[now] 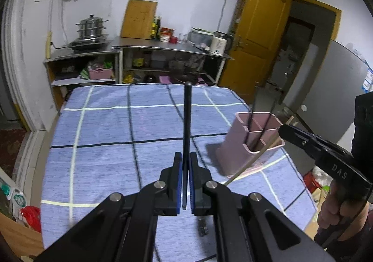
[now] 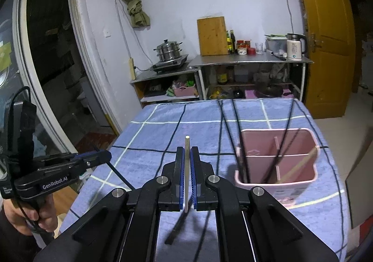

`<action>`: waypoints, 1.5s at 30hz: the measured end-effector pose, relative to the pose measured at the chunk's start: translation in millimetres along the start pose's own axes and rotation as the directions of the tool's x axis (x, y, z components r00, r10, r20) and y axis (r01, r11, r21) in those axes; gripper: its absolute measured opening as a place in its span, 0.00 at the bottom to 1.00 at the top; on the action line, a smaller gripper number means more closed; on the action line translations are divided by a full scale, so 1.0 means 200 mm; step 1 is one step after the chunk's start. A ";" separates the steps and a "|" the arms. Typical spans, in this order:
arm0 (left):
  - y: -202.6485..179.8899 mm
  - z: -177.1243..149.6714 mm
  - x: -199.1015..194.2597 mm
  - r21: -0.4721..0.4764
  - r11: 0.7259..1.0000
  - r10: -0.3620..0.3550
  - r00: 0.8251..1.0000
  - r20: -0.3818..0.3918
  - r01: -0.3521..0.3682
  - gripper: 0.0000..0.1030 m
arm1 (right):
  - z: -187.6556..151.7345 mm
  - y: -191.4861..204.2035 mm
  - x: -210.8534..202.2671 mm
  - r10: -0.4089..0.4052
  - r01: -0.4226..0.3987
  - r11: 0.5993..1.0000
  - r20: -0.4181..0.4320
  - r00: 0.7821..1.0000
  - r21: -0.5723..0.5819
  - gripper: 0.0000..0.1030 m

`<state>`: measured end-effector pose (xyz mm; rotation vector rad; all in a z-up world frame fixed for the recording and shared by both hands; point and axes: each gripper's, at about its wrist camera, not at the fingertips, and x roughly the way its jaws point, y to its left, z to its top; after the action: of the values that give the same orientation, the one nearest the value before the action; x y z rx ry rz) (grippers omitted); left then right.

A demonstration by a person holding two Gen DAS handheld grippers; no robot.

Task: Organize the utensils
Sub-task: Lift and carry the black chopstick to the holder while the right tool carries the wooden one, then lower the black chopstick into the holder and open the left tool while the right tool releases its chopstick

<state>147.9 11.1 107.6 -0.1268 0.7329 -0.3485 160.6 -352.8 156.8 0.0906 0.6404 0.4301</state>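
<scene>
My left gripper (image 1: 185,157) is shut on a black chopstick (image 1: 187,117) that points forward above the blue checked tablecloth (image 1: 112,136). My right gripper (image 2: 186,152) is shut on a light wooden chopstick (image 2: 187,168); in the left wrist view it (image 1: 284,130) sits right of the holder with that stick (image 1: 254,159) slanting down. The pink divided utensil holder (image 1: 249,143) stands on the table's right side, in the right wrist view (image 2: 277,157) just right of my right gripper. It holds several black chopsticks (image 2: 235,131) and one wooden stick (image 2: 298,166).
Behind the table stand steel shelves (image 1: 167,46) with a steamer pot (image 1: 91,26), a cutting board, bottles and a kettle (image 1: 219,43). A yellow door (image 1: 256,29) is open at the right. A small dark object (image 1: 202,227) lies on the cloth near the front edge.
</scene>
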 end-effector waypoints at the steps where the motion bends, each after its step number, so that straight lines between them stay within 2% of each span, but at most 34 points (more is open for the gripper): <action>1: -0.03 0.00 0.01 0.008 1.000 -0.012 1.000 -0.004 0.012 0.05 | 0.00 -0.02 -0.02 -0.008 0.008 1.000 0.006 1.000 0.002 0.05; 12: -0.32 0.12 0.07 0.056 0.988 -0.147 0.989 0.005 0.146 0.05 | 0.05 -0.21 -0.21 -0.088 0.086 0.995 0.058 0.994 0.046 0.05; 25: -0.53 0.39 0.06 0.104 0.975 -0.203 0.975 0.086 0.194 0.05 | 0.26 -0.34 -0.38 -0.138 0.128 0.989 0.166 0.977 0.070 0.05; 32: -0.58 0.44 0.18 0.114 0.975 -0.202 0.976 0.088 0.191 0.05 | 0.28 -0.40 -0.33 -0.150 0.138 0.987 0.169 0.974 0.082 0.05; 45: -0.59 0.30 0.47 0.113 0.976 -0.189 0.982 0.022 0.185 0.05 | 0.13 -0.50 -0.08 -0.167 0.161 0.984 0.083 0.982 0.083 0.05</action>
<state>221.5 -133.8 119.7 -0.0968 0.6692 -0.5646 201.2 -448.8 165.6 0.1279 0.5709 0.2409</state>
